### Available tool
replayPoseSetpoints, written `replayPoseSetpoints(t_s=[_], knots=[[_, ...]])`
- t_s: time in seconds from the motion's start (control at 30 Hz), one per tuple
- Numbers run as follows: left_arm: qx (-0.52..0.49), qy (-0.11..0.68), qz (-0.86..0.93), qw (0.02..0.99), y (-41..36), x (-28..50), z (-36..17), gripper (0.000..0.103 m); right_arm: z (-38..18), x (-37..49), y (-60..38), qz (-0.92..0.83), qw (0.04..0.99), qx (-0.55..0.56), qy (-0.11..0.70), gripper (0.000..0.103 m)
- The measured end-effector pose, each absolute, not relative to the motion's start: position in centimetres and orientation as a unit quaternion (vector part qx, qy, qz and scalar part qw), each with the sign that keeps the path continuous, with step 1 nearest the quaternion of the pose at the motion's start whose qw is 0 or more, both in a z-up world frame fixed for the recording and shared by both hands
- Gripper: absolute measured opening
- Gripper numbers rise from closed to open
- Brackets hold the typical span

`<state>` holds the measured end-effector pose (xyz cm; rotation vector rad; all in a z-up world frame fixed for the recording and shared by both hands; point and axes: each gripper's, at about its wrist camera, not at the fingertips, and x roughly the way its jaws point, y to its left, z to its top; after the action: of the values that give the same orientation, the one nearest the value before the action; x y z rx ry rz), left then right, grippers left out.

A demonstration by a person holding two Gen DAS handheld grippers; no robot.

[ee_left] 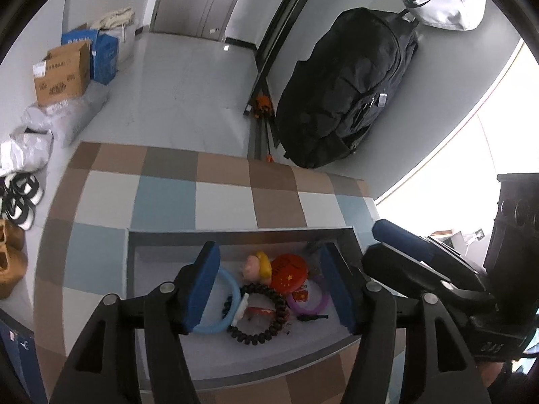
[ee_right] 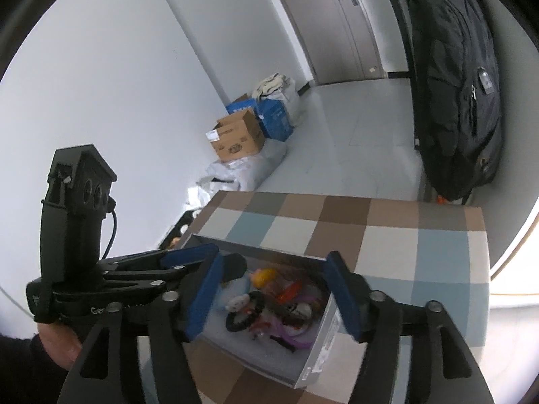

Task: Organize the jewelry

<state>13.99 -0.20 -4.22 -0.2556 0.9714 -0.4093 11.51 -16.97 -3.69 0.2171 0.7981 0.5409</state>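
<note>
Jewelry lay heaped in an open grey box [ee_left: 134, 269] at bottom centre of the left wrist view, box sitting on a checked cloth [ee_left: 168, 198]. Inside: blue bangle [ee_left: 222, 303] at left, dark bead bracelet [ee_left: 266, 316] in the middle, purple bangle [ee_left: 313, 303] at right, red disc [ee_left: 289, 273] and a small yellow-pink toy [ee_left: 259, 266] toward the back. All were bunched together and overlapping, unsorted; the pile fit either a box being filled from elsewhere or one about to be picked through, can't tell which. Left gripper [ee_left: 269, 286] hung just over the box, tilted down, jaws spread wide either side of the pile, nothing between them; probably held there to line up on a piece. Right gripper [ee_right: 269, 296] was also above the box, jaws wide, empty, pointing down into it from the lower right of its own frame. In the left view it showed at right edge [ee_left: 421, 269], beside the box wall. A hand [ee_right: 57, 340] gripped the left tool's handle at lower left of the right view. Black backpack [ee_left: 347, 87] leaned on the wall at upper right, cartons [ee_left: 64, 70] at upper left.
</note>
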Motion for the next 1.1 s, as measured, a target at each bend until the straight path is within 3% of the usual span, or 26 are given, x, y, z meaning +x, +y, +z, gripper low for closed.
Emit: replayPoseSetpoints(t_s=[0.17, 0.27, 0.47, 0.63, 0.7, 0.83, 1.1], knots=[[-0.124, 0.462, -0.184, 0.859, 0.2, 13.9, -4.3, 0.057, -3.9, 11.6, -16.9, 0.257, 0.879, 0.103, 0.389, 0.077], [-0.125, 0.461, -0.174, 0.861, 0.5, 14.0, -4.4, 0.057, -3.8, 11.6, -16.9, 0.253, 0.881, 0.104, 0.385, 0.085], [-0.113, 0.454, -0.157, 0.87, 0.7, 13.8, -4.2, 0.058, -4.0, 11.6, -17.0, 0.247, 0.884, 0.104, 0.383, 0.092], [-0.101, 0.436, -0.137, 0.884, 0.9, 13.3, -3.6, 0.058, -3.6, 11.0, -17.3, 0.244, 0.888, 0.109, 0.374, 0.094], [-0.099, 0.429, -0.128, 0.889, 1.1, 13.1, -3.4, 0.058, -3.4, 10.5, -17.6, 0.238, 0.894, 0.109, 0.364, 0.101], [-0.1, 0.4, -0.104, 0.905, 1.6, 12.0, -2.6, 0.073, -2.8, 9.3, -18.1, 0.237, 0.9, 0.117, 0.346, 0.101], [-0.099, 0.354, -0.069, 0.927, 2.3, 9.4, -0.9, 0.08, -1.4, 5.9, -18.4, 0.237, 0.917, 0.109, 0.303, 0.103]])
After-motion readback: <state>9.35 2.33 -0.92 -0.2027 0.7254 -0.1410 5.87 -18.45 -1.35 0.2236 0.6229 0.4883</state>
